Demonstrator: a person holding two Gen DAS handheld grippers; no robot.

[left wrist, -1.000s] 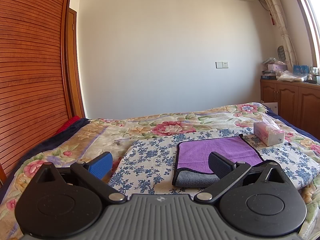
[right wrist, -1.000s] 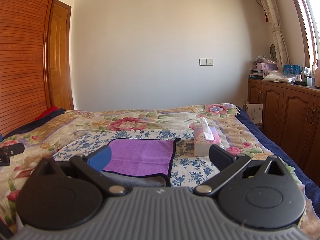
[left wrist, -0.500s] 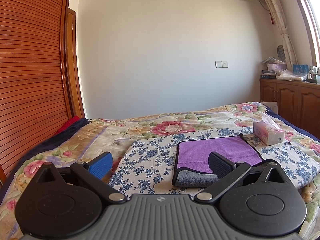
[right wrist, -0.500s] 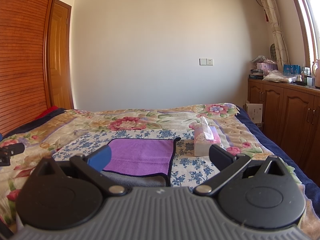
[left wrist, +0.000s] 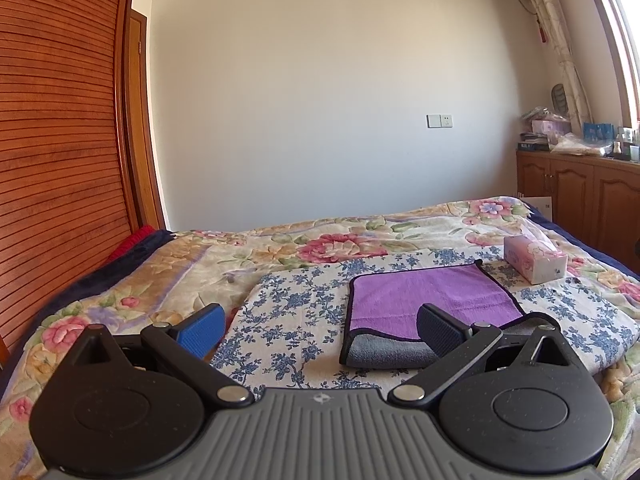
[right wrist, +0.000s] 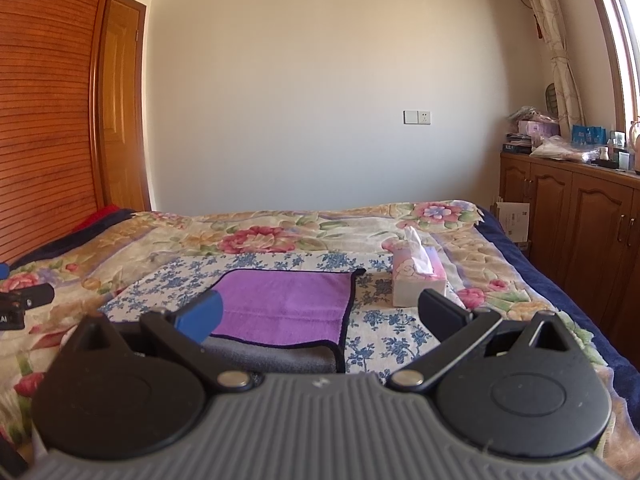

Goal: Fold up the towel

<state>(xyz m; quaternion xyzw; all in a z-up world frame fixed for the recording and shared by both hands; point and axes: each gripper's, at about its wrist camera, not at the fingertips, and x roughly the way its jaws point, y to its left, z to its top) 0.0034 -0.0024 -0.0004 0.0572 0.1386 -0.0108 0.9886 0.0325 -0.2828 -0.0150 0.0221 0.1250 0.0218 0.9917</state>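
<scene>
A purple towel (left wrist: 428,294) with a dark border and grey underside lies folded on a blue-flowered cloth (left wrist: 296,308) on the bed. It also shows in the right wrist view (right wrist: 288,304). My left gripper (left wrist: 320,330) is open and empty, held above the bed in front of the towel's near left part. My right gripper (right wrist: 320,316) is open and empty, held in front of the towel's near right edge. Neither gripper touches the towel.
A pink tissue box (left wrist: 534,258) stands just right of the towel, also in the right wrist view (right wrist: 418,280). A slatted wooden wardrobe (left wrist: 56,152) runs along the left. Wooden cabinets (right wrist: 572,212) line the right wall. The left gripper's body (right wrist: 20,304) shows at the left edge.
</scene>
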